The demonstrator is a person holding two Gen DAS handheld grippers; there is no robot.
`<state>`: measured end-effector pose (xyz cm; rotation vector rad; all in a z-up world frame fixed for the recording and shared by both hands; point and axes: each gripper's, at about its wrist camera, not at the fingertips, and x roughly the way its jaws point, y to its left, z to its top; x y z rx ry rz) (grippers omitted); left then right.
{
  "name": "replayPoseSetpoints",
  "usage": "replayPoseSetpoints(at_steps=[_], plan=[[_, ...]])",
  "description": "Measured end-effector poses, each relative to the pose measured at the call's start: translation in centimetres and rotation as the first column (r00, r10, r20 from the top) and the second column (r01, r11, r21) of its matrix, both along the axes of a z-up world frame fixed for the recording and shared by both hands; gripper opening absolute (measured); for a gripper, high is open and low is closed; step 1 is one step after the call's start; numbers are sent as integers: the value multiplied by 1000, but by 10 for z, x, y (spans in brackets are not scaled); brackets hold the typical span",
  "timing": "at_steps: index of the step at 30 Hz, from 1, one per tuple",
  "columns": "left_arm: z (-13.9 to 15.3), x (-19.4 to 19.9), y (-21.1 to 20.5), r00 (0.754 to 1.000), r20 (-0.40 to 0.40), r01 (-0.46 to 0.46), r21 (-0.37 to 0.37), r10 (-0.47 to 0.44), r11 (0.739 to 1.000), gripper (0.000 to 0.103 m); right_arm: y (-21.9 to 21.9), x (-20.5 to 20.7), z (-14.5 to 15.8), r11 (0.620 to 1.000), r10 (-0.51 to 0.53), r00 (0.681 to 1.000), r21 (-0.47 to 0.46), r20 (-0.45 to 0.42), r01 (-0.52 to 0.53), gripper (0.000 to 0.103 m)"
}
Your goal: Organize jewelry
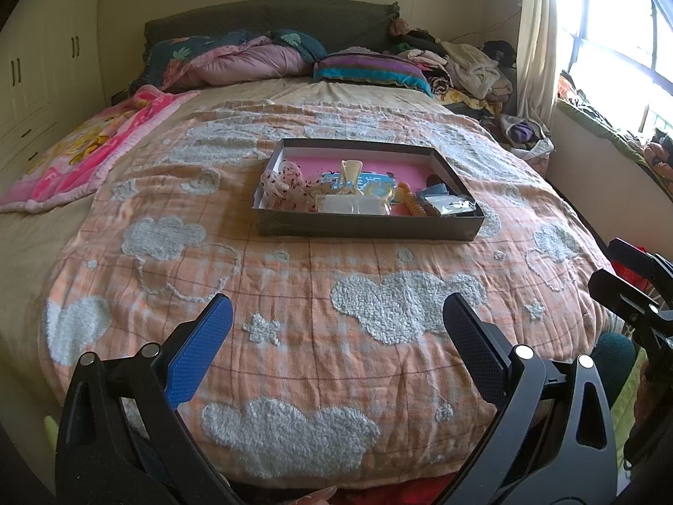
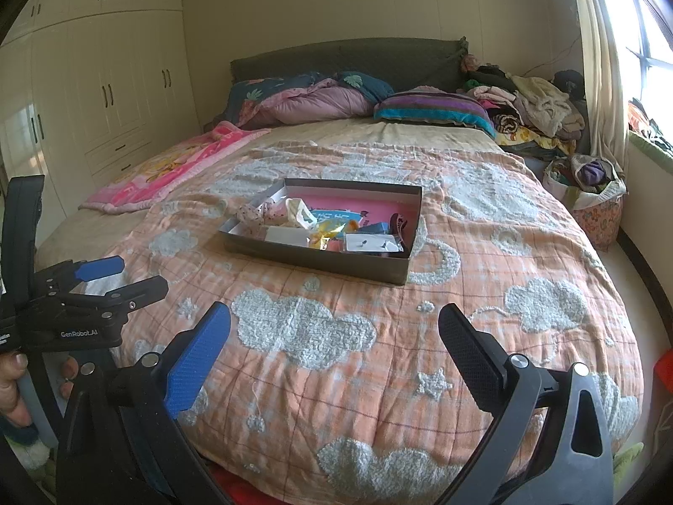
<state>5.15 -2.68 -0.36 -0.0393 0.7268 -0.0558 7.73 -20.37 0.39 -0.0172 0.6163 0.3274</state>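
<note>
A shallow dark cardboard box (image 1: 370,227) with a pink lining sat on the orange quilt (image 1: 294,303) with tufted grey clouds, about midway up the bed. Inside it lay a jumble of jewelry and accessories: a cream hair claw (image 1: 351,174) standing near the middle, a speckled sheer scrunchie (image 1: 282,187) at the left end, a clear plastic packet (image 1: 353,204) against the front wall, an orange beaded piece (image 1: 410,202) right of centre, and a carded pair of earrings (image 2: 372,244) at the near right corner.

The left tongs (image 1: 336,320) hung over the foot of the quilt, well short of the box, spread wide with nothing between the blue pad and the black one. The right tongs (image 2: 334,328) were likewise gaping and empty, held over the quilt's near edge, the box well ahead of them.

Pillows and a pink duvet (image 1: 252,63) were heaped at the headboard, with a pile of clothes (image 1: 462,63) beside the curtain. White wardrobes (image 2: 105,84) lined the left wall.
</note>
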Motion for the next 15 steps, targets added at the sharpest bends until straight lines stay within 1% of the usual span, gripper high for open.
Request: replayPoseSetpoints(at_steps=[15], plan=[[1,-1,1,1000,2,-1,3,1,1000,94,0,0,0,1000,0,1000,1,-3,0,99]])
